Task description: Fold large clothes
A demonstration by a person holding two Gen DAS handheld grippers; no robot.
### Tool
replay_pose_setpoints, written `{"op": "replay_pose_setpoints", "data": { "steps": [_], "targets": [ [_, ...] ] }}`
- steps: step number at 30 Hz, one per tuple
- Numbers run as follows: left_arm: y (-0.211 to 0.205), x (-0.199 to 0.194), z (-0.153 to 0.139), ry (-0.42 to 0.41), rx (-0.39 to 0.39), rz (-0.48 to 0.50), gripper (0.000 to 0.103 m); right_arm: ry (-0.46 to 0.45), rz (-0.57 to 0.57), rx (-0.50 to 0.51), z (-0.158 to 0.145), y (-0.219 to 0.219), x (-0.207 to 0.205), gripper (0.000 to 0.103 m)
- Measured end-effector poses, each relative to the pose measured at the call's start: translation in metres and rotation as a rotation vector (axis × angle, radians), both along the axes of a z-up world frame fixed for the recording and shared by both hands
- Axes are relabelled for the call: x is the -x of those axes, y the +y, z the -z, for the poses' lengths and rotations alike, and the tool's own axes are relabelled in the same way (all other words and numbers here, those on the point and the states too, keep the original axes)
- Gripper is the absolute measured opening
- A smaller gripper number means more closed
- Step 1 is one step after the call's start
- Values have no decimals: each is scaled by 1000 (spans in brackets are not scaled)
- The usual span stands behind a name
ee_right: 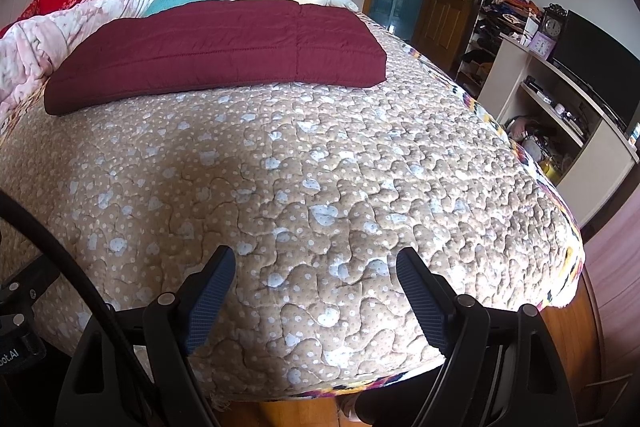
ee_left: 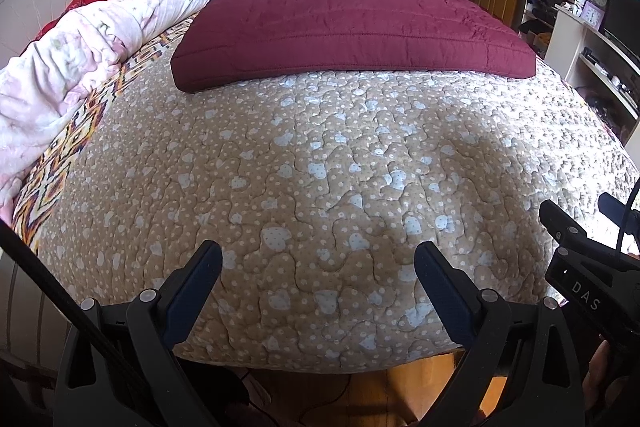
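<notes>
Jaws of both the left gripper [ee_left: 318,267] and right gripper [ee_right: 316,273] are spread and empty; the folded maroon coat [ee_left: 344,31], well ahead on the bed [ee_left: 320,155], should be approached level and pinched at its near corners.

Both wrist views look down along the bed [ee_left: 320,167] from its near edge, sharing the far maroon quilted garment [ee_right: 216,47].
</notes>
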State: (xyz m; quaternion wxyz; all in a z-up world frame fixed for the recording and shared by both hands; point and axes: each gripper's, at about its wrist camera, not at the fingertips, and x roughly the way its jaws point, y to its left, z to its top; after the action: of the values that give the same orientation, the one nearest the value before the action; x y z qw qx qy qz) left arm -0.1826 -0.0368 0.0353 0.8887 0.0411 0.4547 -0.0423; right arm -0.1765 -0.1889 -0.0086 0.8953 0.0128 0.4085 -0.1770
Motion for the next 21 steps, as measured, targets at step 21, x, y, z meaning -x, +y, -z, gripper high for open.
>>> {"op": "replay_pose_setpoints", "data": {
  "steps": [21],
  "targets": [
    [50, 45, -88, -144, 59, -74, 97, -114, -55, 53, -80, 26, 31, 90]
  ]
}}
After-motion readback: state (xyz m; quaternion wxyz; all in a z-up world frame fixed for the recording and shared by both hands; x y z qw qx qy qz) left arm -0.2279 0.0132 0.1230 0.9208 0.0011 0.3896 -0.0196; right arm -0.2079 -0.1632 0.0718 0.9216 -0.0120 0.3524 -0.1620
